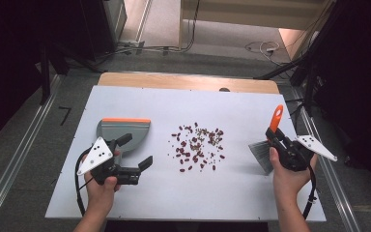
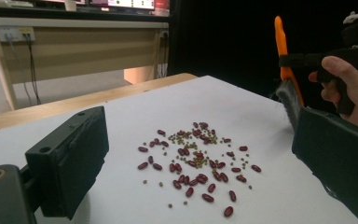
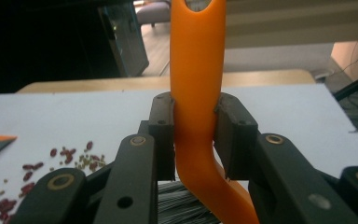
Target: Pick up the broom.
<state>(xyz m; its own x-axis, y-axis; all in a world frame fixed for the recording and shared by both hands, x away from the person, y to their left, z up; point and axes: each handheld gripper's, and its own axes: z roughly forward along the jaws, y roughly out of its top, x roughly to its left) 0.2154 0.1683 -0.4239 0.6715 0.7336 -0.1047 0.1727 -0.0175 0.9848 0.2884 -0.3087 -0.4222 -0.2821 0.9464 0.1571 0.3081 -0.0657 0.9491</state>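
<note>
Beans (image 1: 196,146), red ones mixed with small green ones, lie scattered across the middle of the white table (image 1: 140,193), and not one of them has been swept anywhere yet. Starting at the left: the grey dustpan (image 1: 123,132) with its orange edge sits flat on the table, mouth away from the spill as far as the high view shows, and the left gripper (image 1: 137,153) hovers just beside it with jaws wide apart, nothing between them. In the left gripper view those two black jaws frame the bean pile (image 2: 196,161) dead ahead, so that hand looks lined up but empty. Across the pile to the right, the right gripper (image 1: 272,134) is clamped on the orange handle of the brush (image 1: 276,118), handle pointing up, grey bristles (image 1: 260,153) hanging low near the table and well apart from the beans. The right gripper view confirms it: both pads squeeze the orange handle (image 3: 196,70) firmly. So the brush is in hand, the pan is not. My read: grabbing and placing the dustpan, then all the sweeping, remains.
</note>
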